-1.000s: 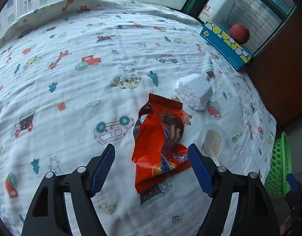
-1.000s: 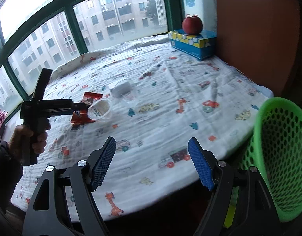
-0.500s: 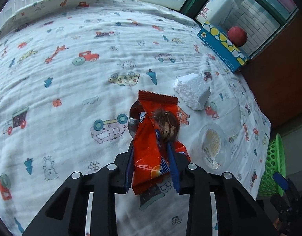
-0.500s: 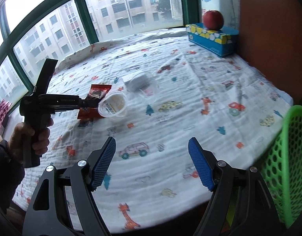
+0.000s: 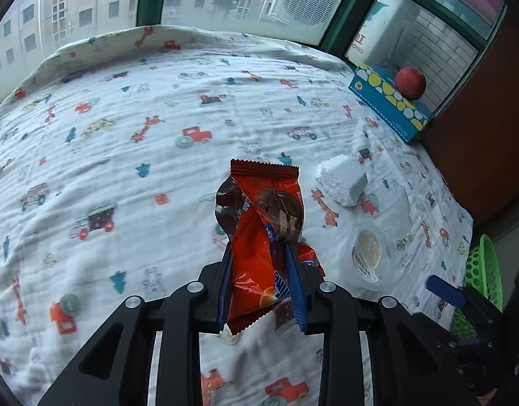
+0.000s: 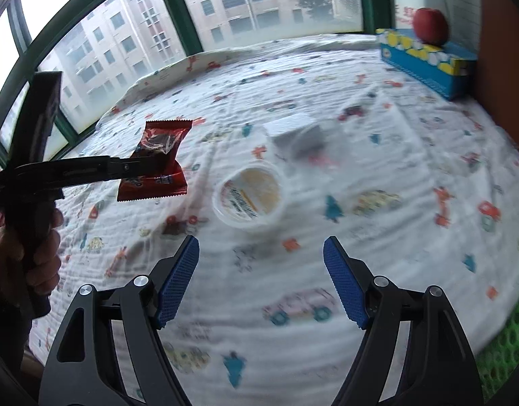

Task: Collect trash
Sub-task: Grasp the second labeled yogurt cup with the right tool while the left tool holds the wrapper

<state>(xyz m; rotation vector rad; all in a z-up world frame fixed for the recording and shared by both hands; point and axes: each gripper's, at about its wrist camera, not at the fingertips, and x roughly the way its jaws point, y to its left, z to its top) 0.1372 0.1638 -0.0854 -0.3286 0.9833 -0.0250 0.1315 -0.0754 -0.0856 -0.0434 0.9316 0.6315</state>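
My left gripper (image 5: 261, 253) is shut on a crumpled red snack wrapper (image 5: 262, 223) and holds it above the patterned cloth; the wrapper also shows in the right wrist view (image 6: 158, 159), clear of the surface. A clear plastic cup (image 6: 249, 198) lies on its side on the cloth, also in the left wrist view (image 5: 366, 253). A white foam block (image 5: 342, 182) lies behind it, blurred in the right wrist view (image 6: 293, 133). My right gripper (image 6: 261, 253) is open and empty, just in front of the cup.
A green mesh basket (image 5: 479, 280) stands off the right edge of the cloth-covered platform (image 5: 124, 155); its rim shows in the right wrist view (image 6: 509, 338). A blue box (image 6: 428, 61) with a red apple (image 6: 430, 27) sits at the far right corner by a brown wall. Windows run behind.
My left gripper closed on the wrapper and lifted it off the cloth. My right gripper moved forward and left, closer to the cup, staying open.
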